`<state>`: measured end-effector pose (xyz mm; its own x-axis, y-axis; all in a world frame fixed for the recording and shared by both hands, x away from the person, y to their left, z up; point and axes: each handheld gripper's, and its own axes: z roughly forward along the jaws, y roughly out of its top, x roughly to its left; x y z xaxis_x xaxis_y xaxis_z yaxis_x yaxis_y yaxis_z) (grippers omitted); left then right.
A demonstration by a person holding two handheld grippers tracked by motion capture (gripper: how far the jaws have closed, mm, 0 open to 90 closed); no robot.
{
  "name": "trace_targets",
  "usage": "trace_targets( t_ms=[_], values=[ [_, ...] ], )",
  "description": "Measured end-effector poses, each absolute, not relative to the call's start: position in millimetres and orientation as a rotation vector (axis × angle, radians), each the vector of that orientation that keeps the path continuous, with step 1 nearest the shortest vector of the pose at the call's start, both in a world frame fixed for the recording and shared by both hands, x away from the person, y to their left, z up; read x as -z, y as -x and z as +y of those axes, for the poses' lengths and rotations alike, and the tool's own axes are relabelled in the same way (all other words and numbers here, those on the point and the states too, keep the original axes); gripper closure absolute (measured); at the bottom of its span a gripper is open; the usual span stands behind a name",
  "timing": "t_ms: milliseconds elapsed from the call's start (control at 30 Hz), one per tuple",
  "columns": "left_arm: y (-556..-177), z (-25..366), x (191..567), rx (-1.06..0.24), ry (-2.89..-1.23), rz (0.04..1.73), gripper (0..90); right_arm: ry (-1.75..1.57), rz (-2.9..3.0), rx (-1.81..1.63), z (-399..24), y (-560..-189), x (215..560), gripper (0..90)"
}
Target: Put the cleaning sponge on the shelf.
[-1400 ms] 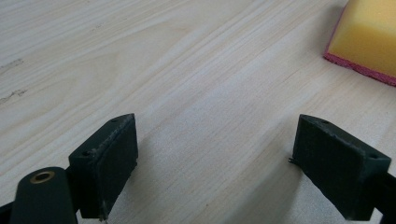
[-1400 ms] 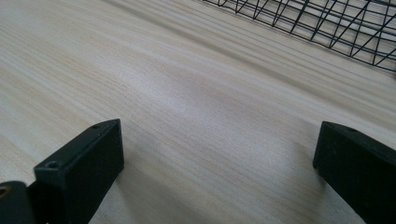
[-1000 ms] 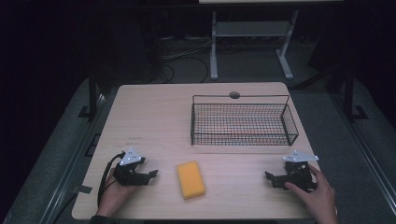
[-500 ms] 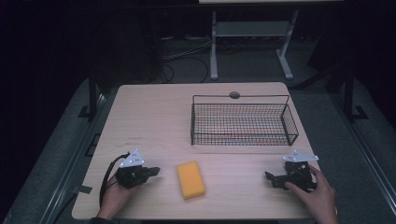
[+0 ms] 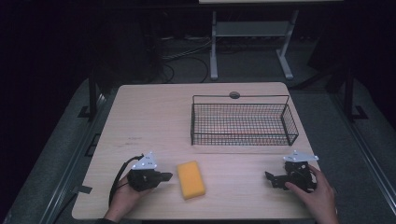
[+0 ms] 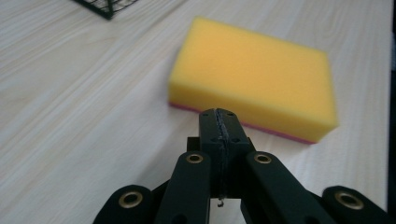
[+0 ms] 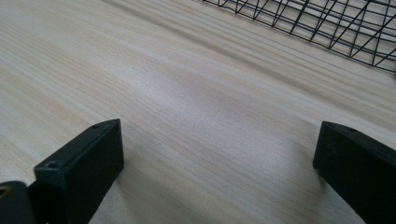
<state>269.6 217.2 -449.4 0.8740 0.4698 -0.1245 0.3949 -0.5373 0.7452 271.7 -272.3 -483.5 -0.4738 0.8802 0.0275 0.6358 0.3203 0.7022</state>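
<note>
From the high view, your left gripper [image 5: 164, 177] sits near the table's [image 5: 154, 116] front left corner, its jaws pressed together and pointing right at the yellow sponge [image 5: 190, 179], which lies flat just beside them with a narrow strip of bare wood between. Your left hand [image 5: 123, 198] comes in over the front edge. The sponge rests close to that front edge, roughly midway between your two grippers, with open tabletop on its right. Your right gripper [image 5: 270, 178] rests near the front right corner under your right hand [image 5: 317, 196], jaws pointing left toward the sponge and well apart from it. The black wire basket [image 5: 243, 122] stands farther back on the right half, its near wall well clear of both grippers and its right wall close to the table's right edge; the whole left half of the table behind your left gripper is bare wood. Along the left gripper view, your left gripper [image 6: 219, 122] shows its two jaws meeting in a closed seam, holding nothing, the tip just short of the sponge's [image 6: 254, 77] near side, where a thin pink layer runs along the bottom edge; a corner of the basket [image 6: 95, 8] shows at the top left. Along the right gripper view, your right gripper [image 7: 219, 154] has its jaws spread wide with bare wood grain between them, and the basket's [image 7: 327, 23] lower wires cross the top right.
</note>
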Motion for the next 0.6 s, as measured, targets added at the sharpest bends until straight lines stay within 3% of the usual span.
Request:
trace_targets(
  t_ms=[600],
  values=[
    [-286.6,201.3,452.9,-0.154,-2.226,0.649,89.7,-1.35,2.232,-0.937,-272.2,-271.7,483.5,1.2]
  ],
)
